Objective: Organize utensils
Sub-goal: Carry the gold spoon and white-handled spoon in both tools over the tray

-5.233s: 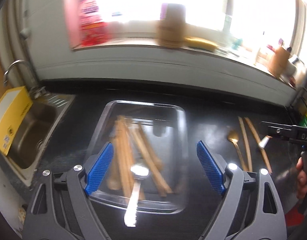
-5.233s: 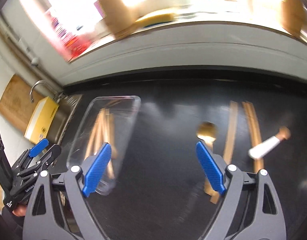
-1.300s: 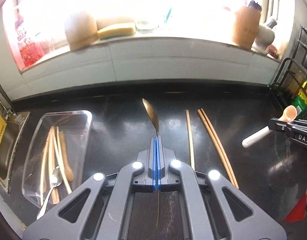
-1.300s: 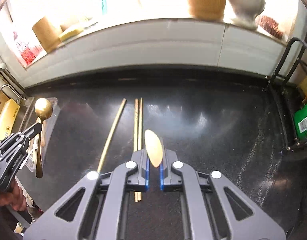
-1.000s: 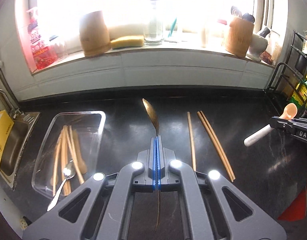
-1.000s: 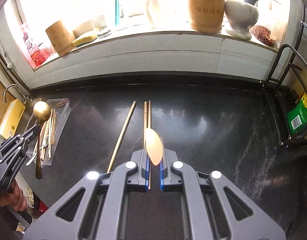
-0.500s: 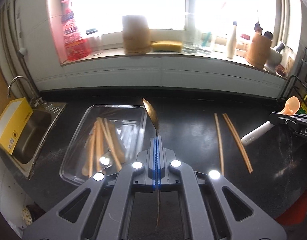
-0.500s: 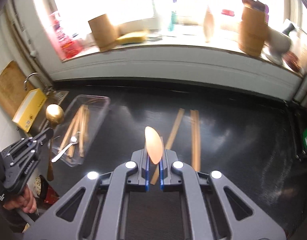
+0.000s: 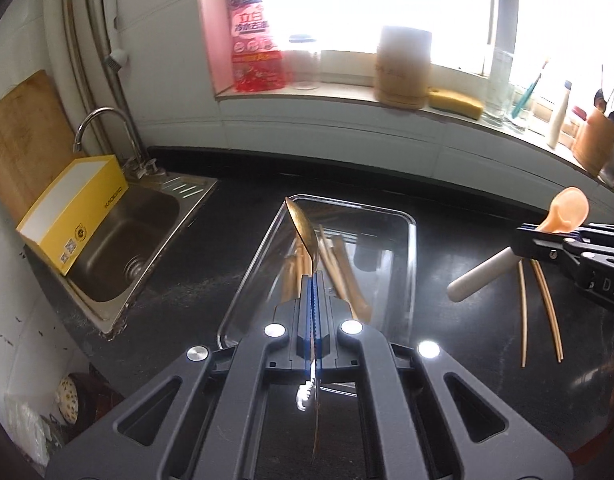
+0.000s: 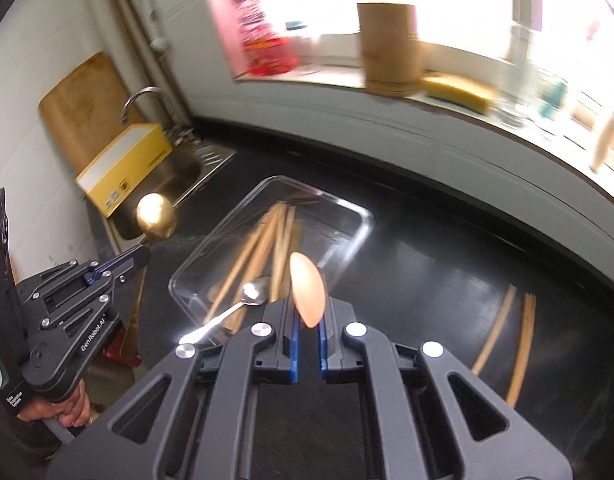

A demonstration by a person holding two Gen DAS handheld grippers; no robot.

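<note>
The left gripper [image 9: 313,292] is clenched on a gold spoon [image 9: 304,234], its jaws pressed flat together on the neck. The spoon's long axis runs along the fingers: the bowl sticks out ahead, seen edge-on and leaning a little left over the near-left rim of the clear tray [image 9: 411,264], while the thin handle trails back under the gripper body. From the right wrist view the same spoon [image 10: 156,216] shows its rounded bowl raised above the counter [image 10: 447,272], left of the tray [image 10: 359,236]. The right gripper [image 10: 307,320] grasps a peach spoon [image 10: 307,294] with a white handle; its bowl stands up between the blue pads, edge toward the camera, and in the left view [image 9: 567,214] the handle slants down and left, in the air. The tray holds wooden chopsticks [image 10: 263,248] lying roughly lengthwise and a silver spoon [image 10: 231,312], partly hidden by the gripper. Three more chopsticks [image 9: 541,300] lie on the counter, well right of the tray. The right view is motion-blurred, and the windowsill is washed out by glare.
</note>
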